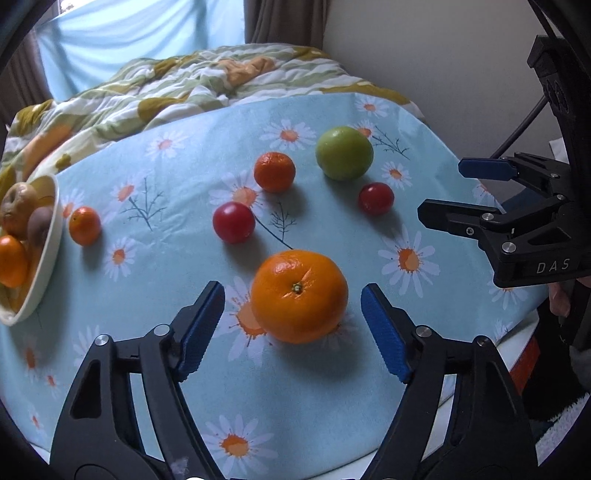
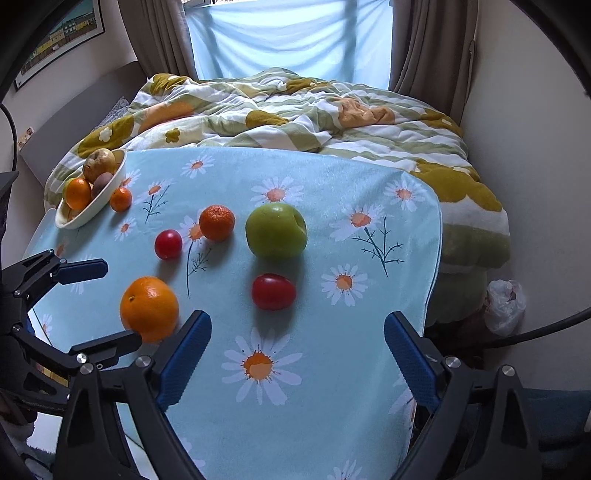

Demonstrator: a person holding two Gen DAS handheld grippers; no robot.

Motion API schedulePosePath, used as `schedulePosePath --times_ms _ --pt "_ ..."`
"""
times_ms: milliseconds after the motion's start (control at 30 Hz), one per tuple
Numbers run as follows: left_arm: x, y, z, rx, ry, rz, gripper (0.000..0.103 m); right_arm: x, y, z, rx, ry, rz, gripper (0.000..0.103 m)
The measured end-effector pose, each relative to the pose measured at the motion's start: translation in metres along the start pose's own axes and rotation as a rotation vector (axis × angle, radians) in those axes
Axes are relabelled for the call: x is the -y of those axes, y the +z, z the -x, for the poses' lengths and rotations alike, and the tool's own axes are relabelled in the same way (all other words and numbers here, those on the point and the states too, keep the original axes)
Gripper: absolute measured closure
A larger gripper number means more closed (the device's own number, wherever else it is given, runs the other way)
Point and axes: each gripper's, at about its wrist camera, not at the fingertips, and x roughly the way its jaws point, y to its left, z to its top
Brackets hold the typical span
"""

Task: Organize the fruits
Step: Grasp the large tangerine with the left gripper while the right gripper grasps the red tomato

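Orange fruit (image 1: 299,295): between the left gripper's (image 1: 293,332) open jaws, untouched; bowl (image 1: 46,258) at nine o'clock. Next: close. Right gripper (image 2: 297,363): jaws open, empty.

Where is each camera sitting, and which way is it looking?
Left wrist view: sits on the left tool, looking down over its open fingers at the big orange between them on the daisy cloth; the right tool shows at the right edge.
Right wrist view: sits on the right tool, looking down at the cloth and a red fruit, toward the bed and window; the left tool shows at the left.
Shared: the big orange, green apple, bowl.
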Motion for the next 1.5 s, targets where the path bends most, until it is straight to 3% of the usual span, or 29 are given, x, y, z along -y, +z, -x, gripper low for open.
schedulePosePath --times_ms 100,200,300,833,1067,1233,1500 --pt "0.000 -0.001 -0.009 -0.012 -0.006 0.008 0.021 0.000 -0.001 -0.010 -0.017 0.012 0.011 0.017" --pt "0.000 -0.001 -0.017 -0.028 -0.003 0.009 0.028 0.000 -0.002 -0.017 -0.024 0.018 0.026 0.018" --pt "0.002 -0.003 -0.022 -0.039 -0.016 0.013 0.036 -0.002 0.000 -0.024 -0.037 0.029 0.039 0.025" --pt "0.003 -0.003 -0.021 -0.031 0.035 0.008 0.037 -0.011 0.008 -0.051 -0.073 0.058 0.087 0.046" --pt "-0.006 -0.004 -0.019 -0.031 0.052 0.029 0.037 -0.017 0.010 -0.057 -0.065 0.060 0.113 0.047" --pt "-0.010 -0.004 -0.017 -0.025 0.062 0.043 0.037 -0.024 0.010 -0.059 -0.057 0.039 0.142 0.070" --pt "-0.019 0.000 -0.005 0.006 0.071 0.067 0.037 -0.026 0.015 -0.046 -0.028 0.052 0.128 0.070"
